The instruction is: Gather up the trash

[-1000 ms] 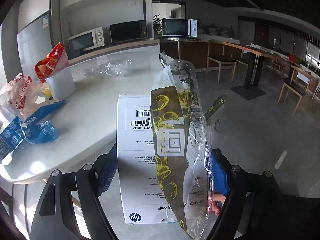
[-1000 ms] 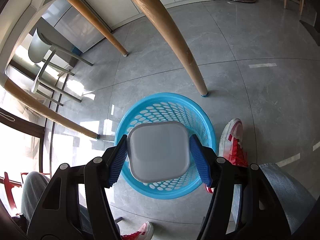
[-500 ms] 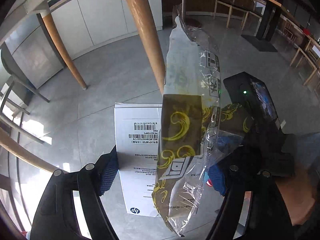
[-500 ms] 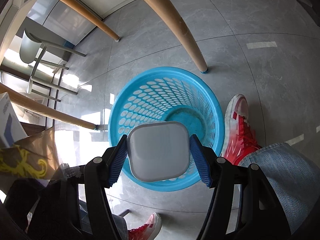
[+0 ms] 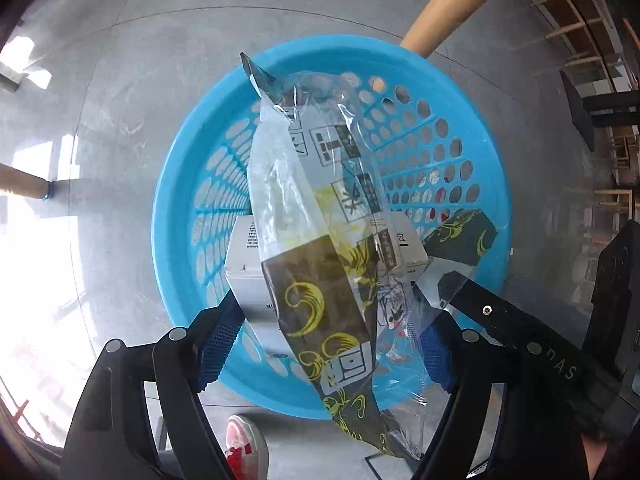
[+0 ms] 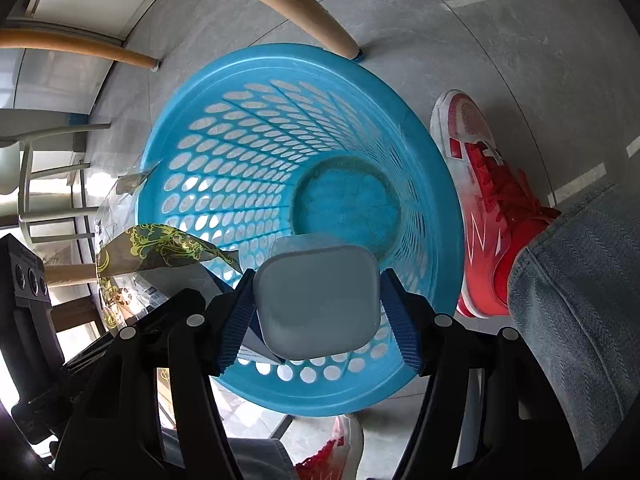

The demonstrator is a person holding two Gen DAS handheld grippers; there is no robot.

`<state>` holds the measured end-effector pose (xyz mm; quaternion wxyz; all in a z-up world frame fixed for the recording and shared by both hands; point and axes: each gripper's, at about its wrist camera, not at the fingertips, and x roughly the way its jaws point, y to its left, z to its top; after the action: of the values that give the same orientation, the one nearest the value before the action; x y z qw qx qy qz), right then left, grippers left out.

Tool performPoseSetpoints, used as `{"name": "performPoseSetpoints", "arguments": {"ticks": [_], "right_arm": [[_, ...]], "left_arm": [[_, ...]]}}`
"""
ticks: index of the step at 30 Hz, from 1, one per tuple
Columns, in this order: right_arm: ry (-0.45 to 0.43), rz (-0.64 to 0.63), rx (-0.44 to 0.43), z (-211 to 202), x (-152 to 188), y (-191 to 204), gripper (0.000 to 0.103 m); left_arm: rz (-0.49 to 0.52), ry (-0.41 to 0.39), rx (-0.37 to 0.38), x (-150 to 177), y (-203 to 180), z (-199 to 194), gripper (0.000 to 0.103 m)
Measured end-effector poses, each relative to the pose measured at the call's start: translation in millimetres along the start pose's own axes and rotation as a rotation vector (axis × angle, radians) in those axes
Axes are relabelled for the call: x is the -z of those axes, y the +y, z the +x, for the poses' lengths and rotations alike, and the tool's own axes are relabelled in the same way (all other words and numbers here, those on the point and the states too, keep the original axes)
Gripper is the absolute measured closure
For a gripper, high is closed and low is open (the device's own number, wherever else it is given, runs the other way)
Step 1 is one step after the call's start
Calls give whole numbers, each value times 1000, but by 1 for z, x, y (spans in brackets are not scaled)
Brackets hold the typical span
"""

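A second ago the left gripper (image 5: pixel 328 340) faced a white counter and microwaves; now it points straight down into the blue basket (image 5: pixel 180 184), and the box and wrapper it carries hang over the basket's mouth. The right gripper (image 6: pixel 318 312) has closed in too: the basket fills its view, and the wrapper has come into its left side.

The left gripper is clamped on a white box (image 5: pixel 248 280) with a clear plastic wrapper (image 5: pixel 320 208) lying across it. The wrapper is crinkled, with a dark olive band of yellow swirls and black square characters too warped to read. The box shows a barcode strip (image 5: pixel 253 236); its small print is unreadable.

The right gripper is clamped on a pale grey tub (image 6: pixel 318 300) with rounded corners, held just above the basket's near rim.

The basket's perforated walls run down to a bare round bottom (image 6: pixel 346 200). It stands on grey floor tiles (image 6: pixel 500 40) beside a wooden table leg (image 6: pixel 304 12), with a red sneaker (image 6: pixel 484 184) just to its right.
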<state>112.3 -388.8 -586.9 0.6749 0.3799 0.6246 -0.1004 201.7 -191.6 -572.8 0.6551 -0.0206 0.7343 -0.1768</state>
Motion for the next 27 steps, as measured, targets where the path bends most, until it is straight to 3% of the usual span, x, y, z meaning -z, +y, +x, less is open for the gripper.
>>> {"name": "performPoseSetpoints", "arguments": {"ticks": [1,3,4,8,12,17,20,27], "right_arm": [[8,9,-1,1,-1,1,42],[3,32,6,-2,-1,0,32],[-9,42,2,-6,-1,-1,26],[-60,48,10,-33,3,4,26],[-167,-15,44,-89,10,19,23],[-370,-124,76,-188,42,42,11],[-485,-196,55,-248,73,51,11],[-728,-337,-72,-370,143,75,9]], "left_arm": [[-6,7,1,2,4,1,22],[-32,17,1,3,6,1,9],[-46,18,3,1,7,-2,8],[-70,6,35,12,13,-24,8],[-19,-26,52,29,7,-62,6],[111,-58,103,75,-15,-115,6],[214,-90,120,112,-27,-146,6],[444,-336,32,205,-69,-240,6]]}}
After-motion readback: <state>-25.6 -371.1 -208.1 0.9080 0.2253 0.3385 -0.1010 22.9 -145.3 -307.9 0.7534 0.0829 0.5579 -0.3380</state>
